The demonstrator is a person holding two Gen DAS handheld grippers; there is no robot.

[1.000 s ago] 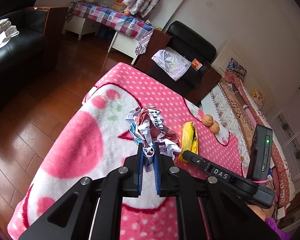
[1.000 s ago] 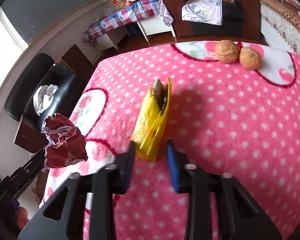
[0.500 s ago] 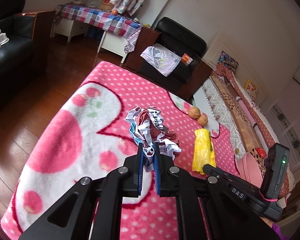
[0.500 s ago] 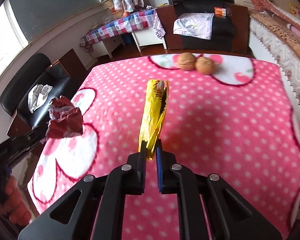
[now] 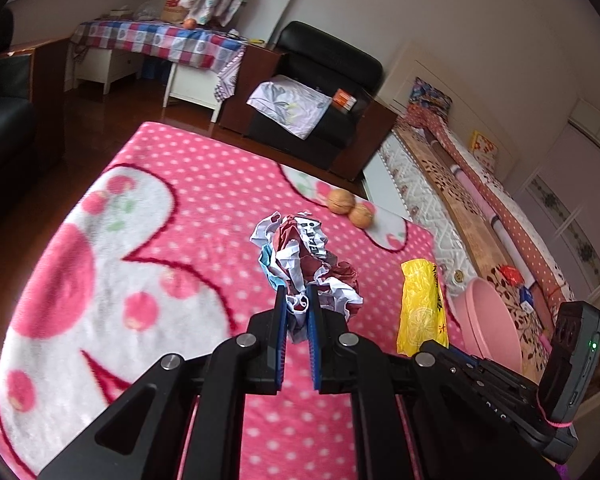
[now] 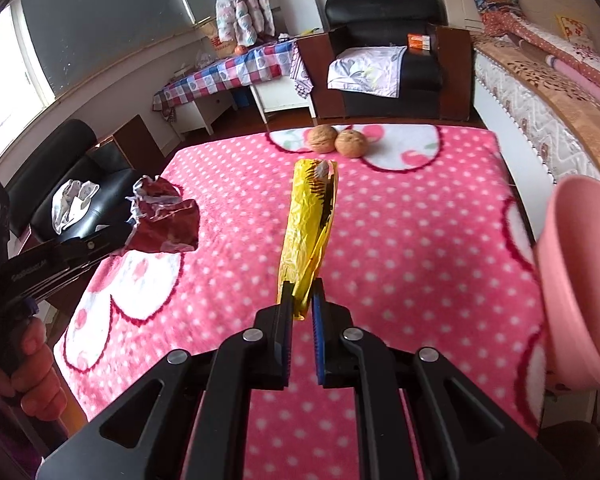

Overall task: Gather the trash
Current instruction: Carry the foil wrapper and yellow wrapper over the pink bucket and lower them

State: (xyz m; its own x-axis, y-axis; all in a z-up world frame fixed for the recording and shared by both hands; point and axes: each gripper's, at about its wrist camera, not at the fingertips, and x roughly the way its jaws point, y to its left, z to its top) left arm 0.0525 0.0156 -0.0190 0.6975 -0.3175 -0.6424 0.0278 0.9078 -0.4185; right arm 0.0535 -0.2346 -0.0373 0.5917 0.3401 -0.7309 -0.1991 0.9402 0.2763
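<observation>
Slippage is the risk: the right gripper (image 6: 301, 304) is clamped on the yellow wrapper's (image 6: 310, 220) tip only, the left gripper (image 5: 297, 312) on a crumpled wrapper's (image 5: 306, 260) edge; either may be dropped short of the pink bin (image 6: 580, 280).

Soft daylight from window (image 6: 4, 92) at left, fisheye-bent edges, dark corners, slight motion blur

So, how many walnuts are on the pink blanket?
2: both walnuts lie touching, side by side, at the blanket's far edge. None seems hidden.
</observation>
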